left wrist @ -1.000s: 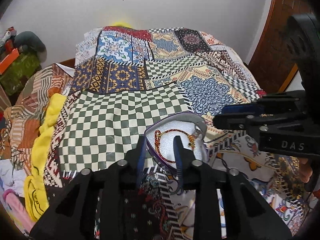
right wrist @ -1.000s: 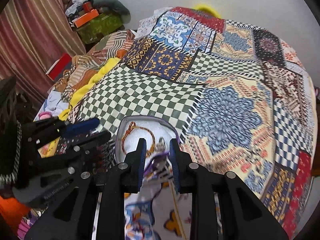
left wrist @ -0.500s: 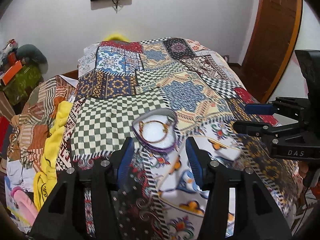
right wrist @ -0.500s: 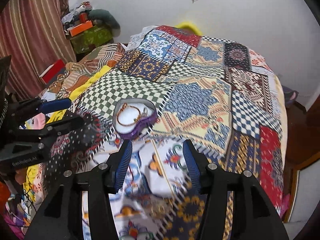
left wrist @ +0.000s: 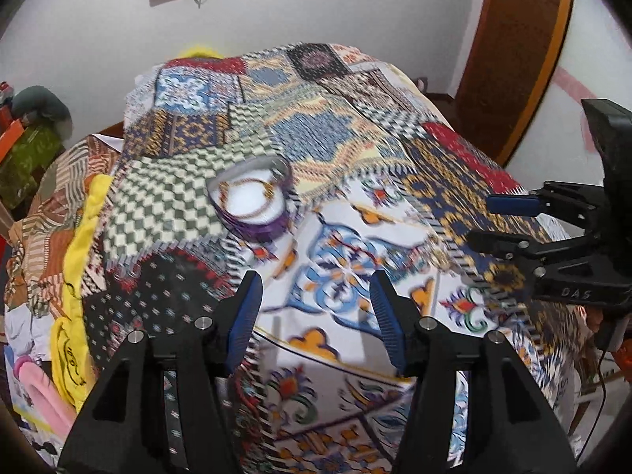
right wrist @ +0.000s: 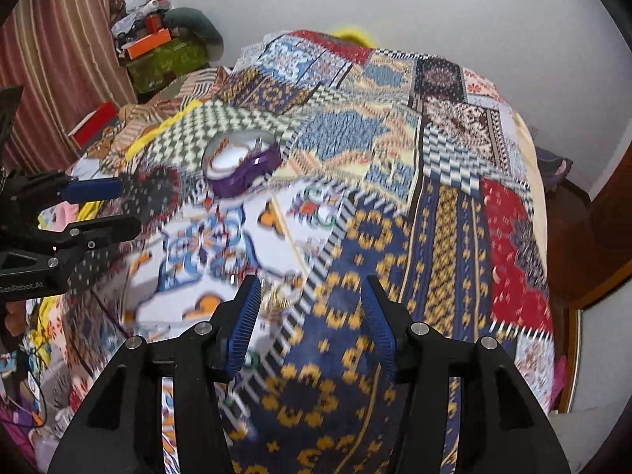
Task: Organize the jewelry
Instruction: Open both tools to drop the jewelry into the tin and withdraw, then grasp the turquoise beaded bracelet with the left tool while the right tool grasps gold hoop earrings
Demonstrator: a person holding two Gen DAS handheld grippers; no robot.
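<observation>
With both tools, left (left wrist: 316,316) and right (right wrist: 310,320), open and empty, the jewelry box (left wrist: 251,201) sits mid-bed, bracelet (left wrist: 247,191) inside; the next approach should be slow and square.

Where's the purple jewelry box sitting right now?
The purple jewelry box sits open on the patchwork bedspread beside its green-checked patch, ahead and left of both open grippers, touching neither.

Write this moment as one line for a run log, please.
left gripper: open, empty | right gripper: open, empty | purple jewelry box: on patchwork bedspread, bracelet inside
</observation>
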